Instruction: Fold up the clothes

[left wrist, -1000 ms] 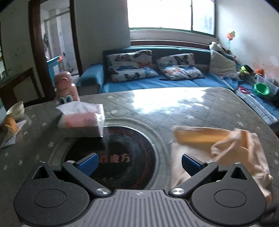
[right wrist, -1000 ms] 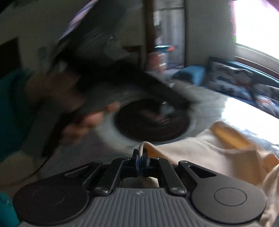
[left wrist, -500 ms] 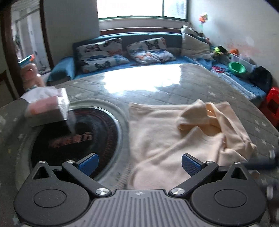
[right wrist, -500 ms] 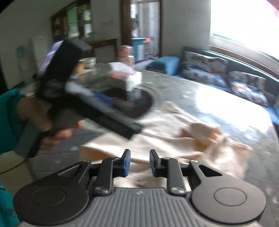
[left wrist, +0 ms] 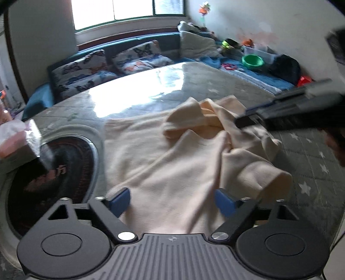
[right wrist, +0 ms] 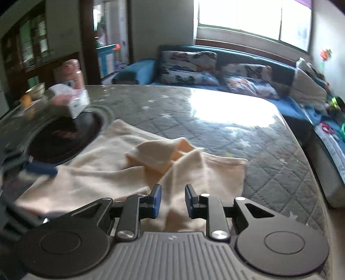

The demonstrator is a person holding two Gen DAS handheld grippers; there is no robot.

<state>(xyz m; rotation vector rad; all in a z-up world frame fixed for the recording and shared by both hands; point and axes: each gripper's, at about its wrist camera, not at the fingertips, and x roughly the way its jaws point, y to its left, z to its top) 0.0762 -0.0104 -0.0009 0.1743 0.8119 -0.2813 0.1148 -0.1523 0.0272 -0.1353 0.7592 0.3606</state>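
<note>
Left wrist view first. The left gripper (left wrist: pixel 172 201) hangs with its blue fingers (left wrist: pixel 119 200) wide apart and nothing between them. Right under it and ahead of it lies the cream garment (left wrist: pixel 172 172), spread on the table (left wrist: pixel 301 163) but bumpy. One part, maybe a sleeve, is flopped over in a lump ahead and to the right of the gripper. The right gripper (left wrist: pixel 243 122) pokes in from the far right, over that lump; it is too blurry here to see how its fingers stand. To the left of the left gripper is a round black plate (left wrist: pixel 43 172) sunk into the table, with a tissue box (left wrist: pixel 15 142) at its far edge.

Right wrist view next. The right gripper (right wrist: pixel 171 201) has its fingers a little apart, holding nothing. The garment (right wrist: pixel 112 172) lies just below and ahead, with the folded-over lump a bit farther on. I think the step is getting the cloth flat and finding an edge to grab. It is not neatly folded now. The next move needs a finger on each side of a thin edge, and soft cloth can slip or bunch up.

The table has a gray quilted cover with little stars and a shiny bright patch from the window (right wrist: pixel 248 19). Far ahead is a blue couch (right wrist: pixel 237 64) with butterfly pillows (right wrist: pixel 187 66).
</note>
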